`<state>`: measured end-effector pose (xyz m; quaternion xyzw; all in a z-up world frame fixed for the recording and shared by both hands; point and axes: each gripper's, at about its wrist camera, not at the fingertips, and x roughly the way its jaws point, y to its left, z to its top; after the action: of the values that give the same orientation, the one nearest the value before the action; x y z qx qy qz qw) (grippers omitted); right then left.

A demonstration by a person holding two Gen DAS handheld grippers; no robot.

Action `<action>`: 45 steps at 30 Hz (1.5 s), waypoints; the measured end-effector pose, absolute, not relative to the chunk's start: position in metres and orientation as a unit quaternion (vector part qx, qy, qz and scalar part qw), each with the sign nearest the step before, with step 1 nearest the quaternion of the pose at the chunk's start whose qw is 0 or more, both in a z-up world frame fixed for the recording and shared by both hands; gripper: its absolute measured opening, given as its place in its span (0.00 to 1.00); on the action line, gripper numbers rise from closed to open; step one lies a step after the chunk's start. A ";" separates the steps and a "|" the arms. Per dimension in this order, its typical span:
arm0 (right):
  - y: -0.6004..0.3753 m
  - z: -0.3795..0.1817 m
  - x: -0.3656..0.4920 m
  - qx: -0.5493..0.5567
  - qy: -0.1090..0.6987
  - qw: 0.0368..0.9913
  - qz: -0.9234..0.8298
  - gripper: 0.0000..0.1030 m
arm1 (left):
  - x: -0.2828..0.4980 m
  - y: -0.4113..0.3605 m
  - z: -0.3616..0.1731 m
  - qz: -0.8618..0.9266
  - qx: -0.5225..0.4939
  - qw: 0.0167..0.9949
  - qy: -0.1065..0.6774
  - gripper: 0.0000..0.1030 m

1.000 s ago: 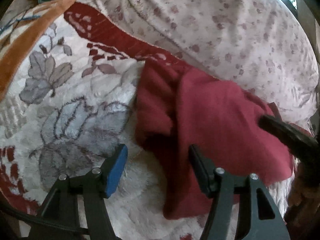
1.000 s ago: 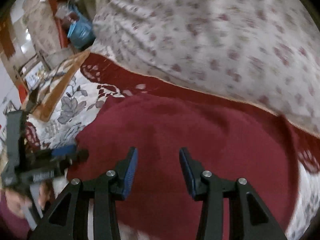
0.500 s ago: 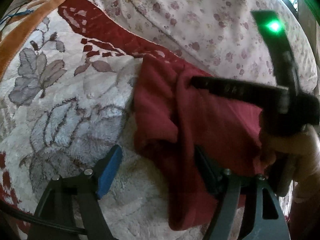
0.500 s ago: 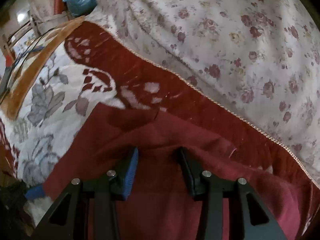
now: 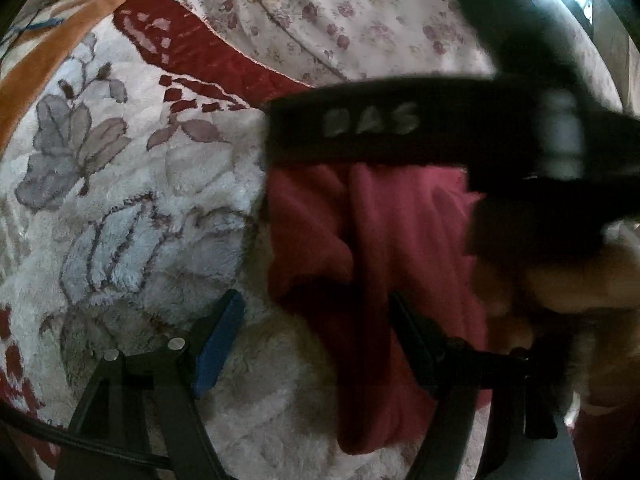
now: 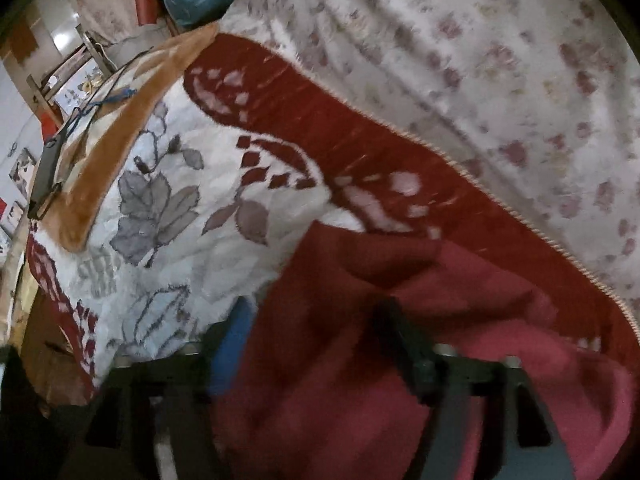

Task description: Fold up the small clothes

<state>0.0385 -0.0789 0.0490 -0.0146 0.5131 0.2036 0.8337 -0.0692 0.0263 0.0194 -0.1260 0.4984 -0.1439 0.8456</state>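
Two hand-held grippers and one red garment showed. From the left wrist camera, the left gripper [image 5: 312,332] had its jaws spread wide, holding nothing; its blue-padded finger [image 5: 218,344] hovered over the fuzzy blanket [image 5: 160,208], and its other finger [image 5: 416,340] lay against the garment [image 5: 400,240]. The right gripper [image 5: 380,132] crossed that view as a blurred black bar above the garment, with a hand [image 5: 568,288] gripping it at the right. From the right wrist camera, the right gripper [image 6: 312,332] was also spread apart, with red cloth [image 6: 340,380] lying between its blurred fingers; whether it pinched any cloth could not be told. The garment was dark red, soft and rumpled, folded over itself in thick ridges. It lay on the white blanket with grey flowers, near a flower-print sheet [image 6: 480,60].
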 end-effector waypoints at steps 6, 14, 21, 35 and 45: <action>-0.067 0.034 0.041 -0.056 0.519 0.826 0.212 0.86 | -0.072 0.040 0.024 -0.155 -0.173 0.838 0.494 0.73; -0.124 0.056 0.030 0.025 0.494 0.842 0.214 0.18 | -0.074 0.039 0.033 -0.166 -0.205 0.847 0.461 0.93; -0.145 0.061 0.021 0.066 0.489 0.841 0.222 0.11 | -0.054 0.013 0.022 -0.161 -0.169 0.849 0.474 0.93; -0.147 0.080 0.027 0.105 0.535 0.803 0.243 0.79 | -0.059 0.013 0.042 -0.247 -0.208 0.849 0.419 0.25; -0.107 0.065 0.048 0.044 0.612 0.759 0.218 0.93 | -0.072 -0.004 0.054 -0.268 -0.159 0.863 0.398 0.25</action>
<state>0.0477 -0.1075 0.0650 0.0437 0.6121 0.2180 0.7589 -0.0716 -0.0044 0.0541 -0.1585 0.3980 -0.2681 0.8629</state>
